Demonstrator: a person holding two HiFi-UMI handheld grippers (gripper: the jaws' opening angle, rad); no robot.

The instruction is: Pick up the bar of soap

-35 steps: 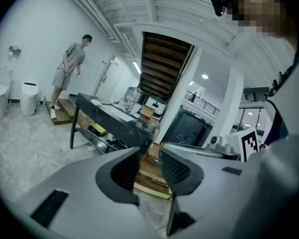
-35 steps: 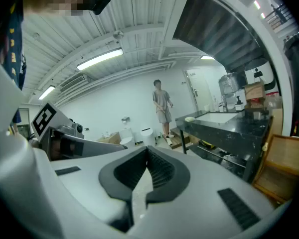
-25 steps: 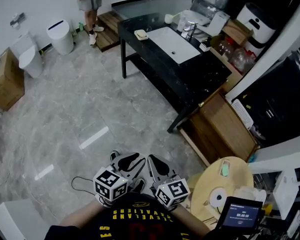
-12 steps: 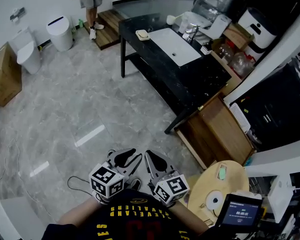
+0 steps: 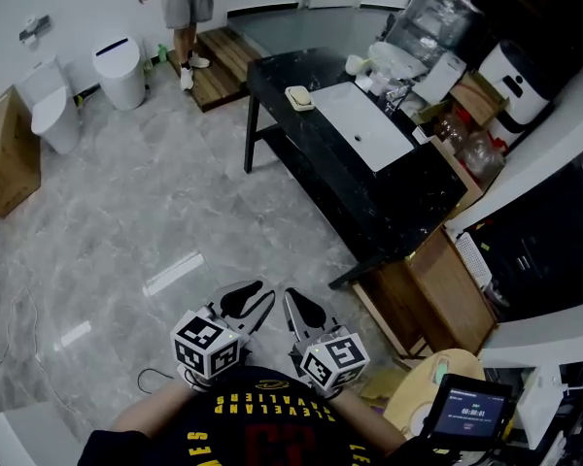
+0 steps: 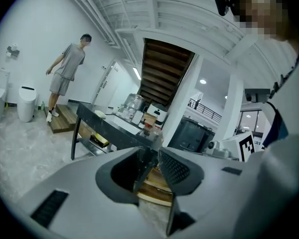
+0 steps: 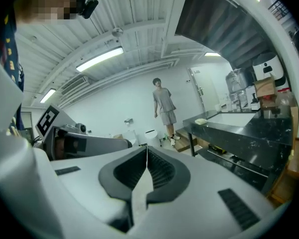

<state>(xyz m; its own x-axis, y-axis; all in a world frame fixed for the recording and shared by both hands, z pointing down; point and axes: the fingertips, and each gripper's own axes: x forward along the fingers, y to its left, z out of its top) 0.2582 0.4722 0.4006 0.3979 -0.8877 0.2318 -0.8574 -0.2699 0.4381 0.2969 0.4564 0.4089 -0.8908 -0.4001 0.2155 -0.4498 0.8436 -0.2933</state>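
Across the grey floor (image 5: 155, 192) stands the black desk (image 5: 403, 197), a white sink (image 5: 369, 129) set in its top. Well short of the desk, the left claw (image 5: 260, 294) and right claw (image 5: 291, 297) are both closed and empty. At the desk's far end, near the sink, lies the bar of soap (image 5: 298, 97).

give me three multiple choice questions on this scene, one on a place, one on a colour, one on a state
1. Where does the soap lie?
A on the counter beside the sink
B in the sink
C held off the counter

2. What colour is the counter?
A white
B black
C red

3. How is the right gripper?
A wide open
B shut on the soap
C shut, empty

1 A: the head view shows it on the counter, left of the sink.
2 B: its top is black.
3 C: its jaws meet with nothing between them.
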